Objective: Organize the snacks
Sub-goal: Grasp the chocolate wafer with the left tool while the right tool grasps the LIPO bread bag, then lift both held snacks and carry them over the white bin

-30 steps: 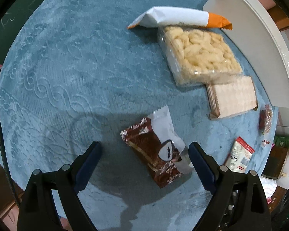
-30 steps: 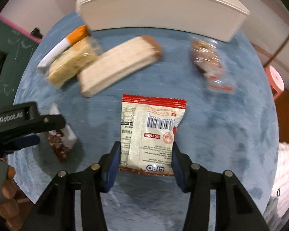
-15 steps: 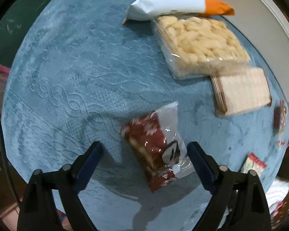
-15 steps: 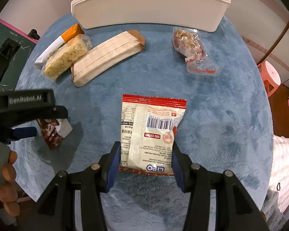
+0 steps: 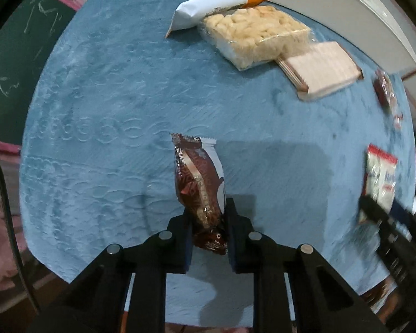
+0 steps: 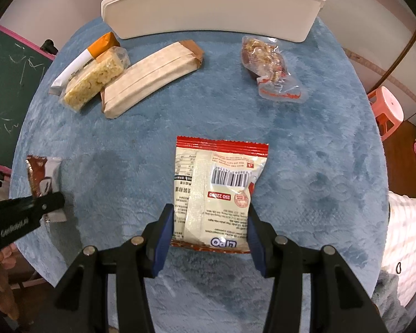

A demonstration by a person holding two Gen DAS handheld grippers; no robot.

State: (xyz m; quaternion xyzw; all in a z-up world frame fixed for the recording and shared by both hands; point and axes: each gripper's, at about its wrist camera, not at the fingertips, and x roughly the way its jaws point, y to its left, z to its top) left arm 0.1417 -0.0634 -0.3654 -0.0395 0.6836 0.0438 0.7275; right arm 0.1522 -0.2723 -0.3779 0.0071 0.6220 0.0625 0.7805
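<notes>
— What have you got in your left jaws?

— A brown-and-white snack packet (image 5: pixel 201 191), glossy, crimped at its far end. My left gripper (image 5: pixel 208 223) has pinched tight on its near end, and the packet runs away from me toward twelve o'clock, turned on its edge over the blue cloth (image 5: pixel 102 105). In the right wrist view it shows at nine o'clock, at the cloth's edge.

— And the right?

— My right gripper (image 6: pixel 209 227) holds a cream packet with a red border (image 6: pixel 217 188), barcode side up, print upside down to me. The blue pads press its two side edges at a middling width, and the packet stretches toward twelve o'clock.

— How are you posed?

— Both grippers point steeply down at the table. Fingers of the hand carrying the left one (image 6: pixel 5 277) show at eight o'clock in the right wrist view.

— What lies beyond?

— At eleven o'clock from the right gripper, a white-and-orange bar (image 6: pixel 83 58), a clear-wrapped puffed-rice block (image 6: pixel 94 79) touching it, and a tan wafer pack (image 6: pixel 152 76) just beside that. At one o'clock a clear bag of nut clusters (image 6: pixel 269 63). At twelve, past them all, a white bin (image 6: pixel 208 8).
</notes>
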